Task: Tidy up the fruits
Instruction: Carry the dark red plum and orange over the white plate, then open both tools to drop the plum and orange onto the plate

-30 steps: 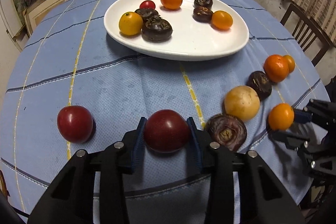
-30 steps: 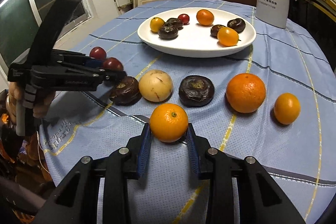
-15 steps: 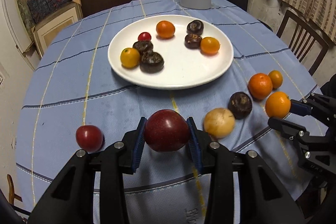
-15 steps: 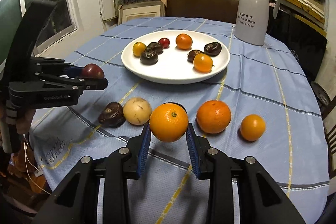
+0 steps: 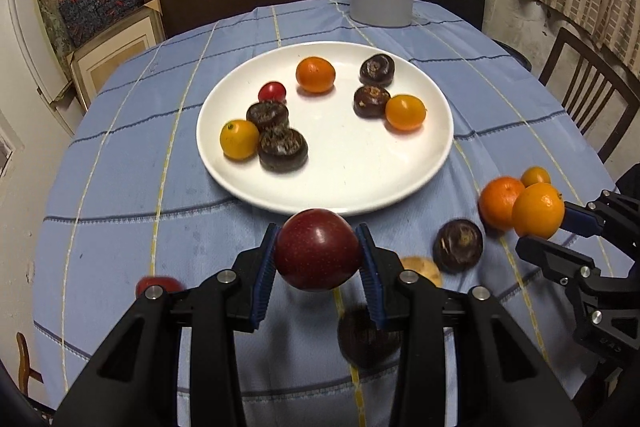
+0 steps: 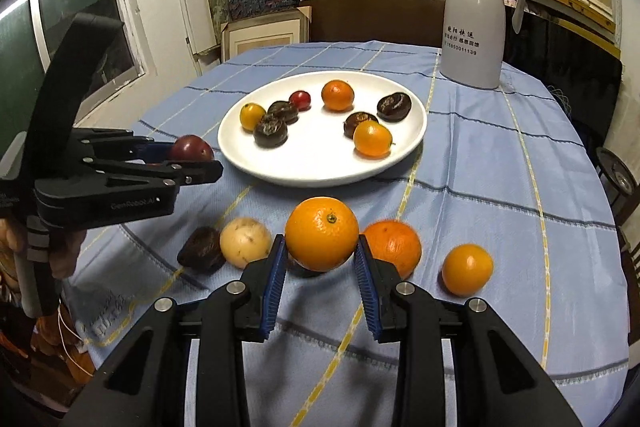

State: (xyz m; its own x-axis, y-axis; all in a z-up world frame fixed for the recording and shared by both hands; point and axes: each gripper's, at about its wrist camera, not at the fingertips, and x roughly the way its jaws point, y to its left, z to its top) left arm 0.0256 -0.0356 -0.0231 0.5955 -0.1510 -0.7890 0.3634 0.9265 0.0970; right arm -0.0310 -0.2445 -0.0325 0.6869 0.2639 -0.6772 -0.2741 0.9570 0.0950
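my left gripper [image 5: 318, 253] is clamped on the dark red fruit [image 5: 318, 250], my right gripper [image 6: 321, 239] on the orange [image 6: 322, 233], both hanging near the white plate [image 6: 404, 151]. round skins could slip, or fruit roll off the plate's shallow rim.

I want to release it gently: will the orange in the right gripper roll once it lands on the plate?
Probably: the orange is round and the white plate looks smooth and shallow. Its firm-looking peel likely holds well in the right gripper.
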